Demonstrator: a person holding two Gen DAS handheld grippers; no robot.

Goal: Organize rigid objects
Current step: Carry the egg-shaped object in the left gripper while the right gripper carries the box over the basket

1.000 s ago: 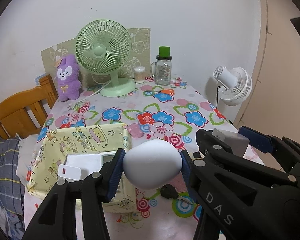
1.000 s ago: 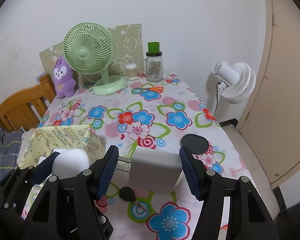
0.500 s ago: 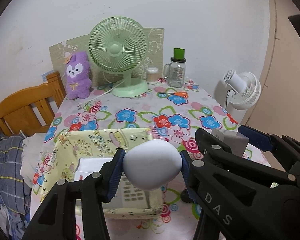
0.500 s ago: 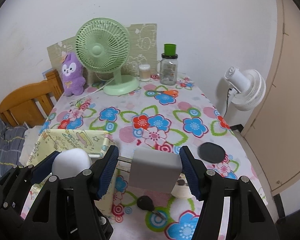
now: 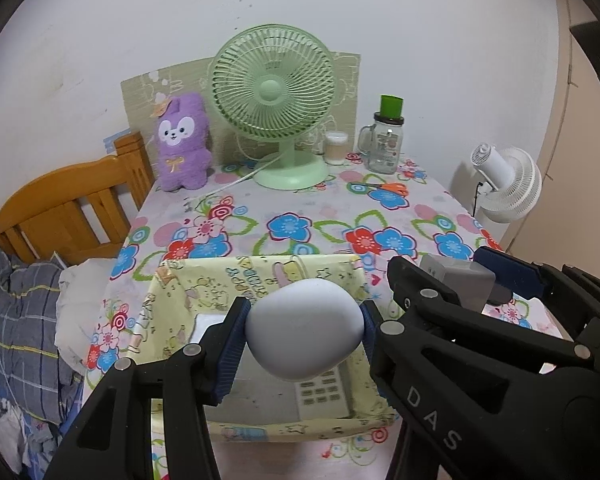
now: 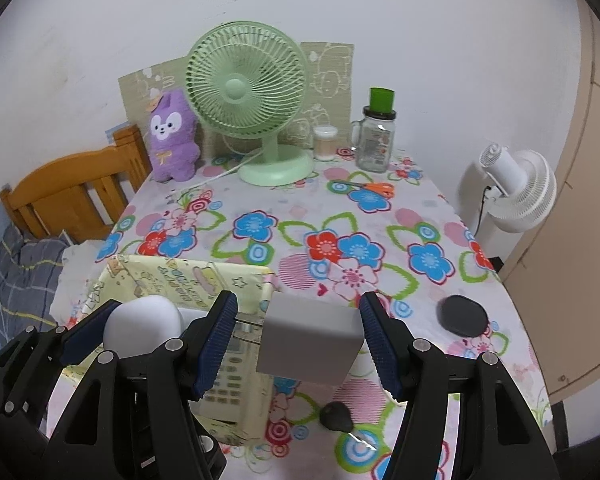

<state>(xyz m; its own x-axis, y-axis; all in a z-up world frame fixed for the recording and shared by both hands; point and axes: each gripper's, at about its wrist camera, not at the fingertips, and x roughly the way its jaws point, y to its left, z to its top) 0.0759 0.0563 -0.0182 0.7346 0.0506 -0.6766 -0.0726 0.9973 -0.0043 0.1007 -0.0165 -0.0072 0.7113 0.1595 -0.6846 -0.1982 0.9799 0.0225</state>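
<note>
With the yellow cartoon-print fabric box (image 5: 204, 280) at 6 o'clock, the left gripper (image 5: 304, 332), pinching the smooth white egg-shaped object (image 5: 304, 328), should release low inside it; the right gripper (image 6: 300, 338), clamping the grey rectangular block (image 6: 308, 344), follows leftward.

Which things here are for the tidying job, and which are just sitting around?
For the job:
- white egg-shaped thing in the left gripper
- grey block in the right gripper
- yellow box with a remote inside
- key and black disc, probably next

Just sitting around:
- green fan
- purple plush
- jar
- scissors
- white fan
</note>
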